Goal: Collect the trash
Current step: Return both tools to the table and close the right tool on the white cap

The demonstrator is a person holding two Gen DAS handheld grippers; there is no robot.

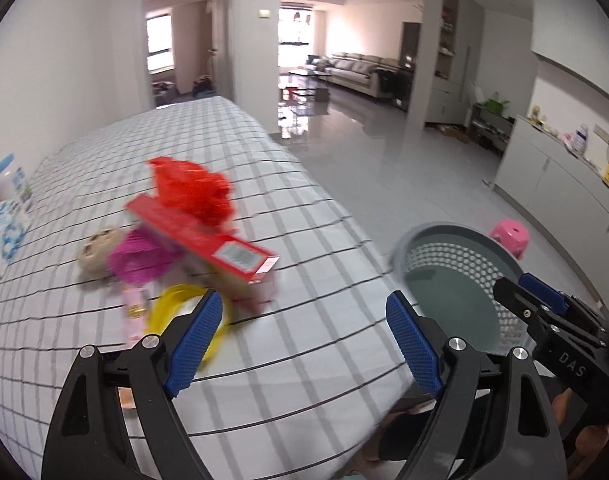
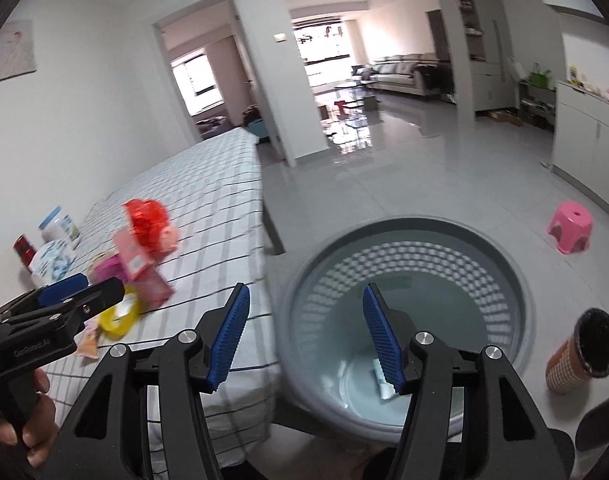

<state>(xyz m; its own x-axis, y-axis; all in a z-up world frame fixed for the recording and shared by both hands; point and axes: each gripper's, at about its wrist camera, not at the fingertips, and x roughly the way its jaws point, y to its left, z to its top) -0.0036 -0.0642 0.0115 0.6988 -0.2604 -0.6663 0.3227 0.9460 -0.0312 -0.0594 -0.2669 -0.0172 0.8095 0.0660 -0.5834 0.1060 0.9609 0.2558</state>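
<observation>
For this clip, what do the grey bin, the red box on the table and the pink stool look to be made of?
Grey bin: probably moulded plastic, matte, its wall perforated with rows of small holes.
Red box: likely printed cardboard, with flat faces, sharp edges and a white barcode label; blurred.
Pink stool: apparently one-piece plastic with a slight sheen, uniform colour and rounded corners.

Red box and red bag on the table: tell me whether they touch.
Cannot tell. In the left wrist view the red bag overlaps the far end of the red box, but motion blur hides whether it rests on it; the right wrist view is no clearer.
</observation>
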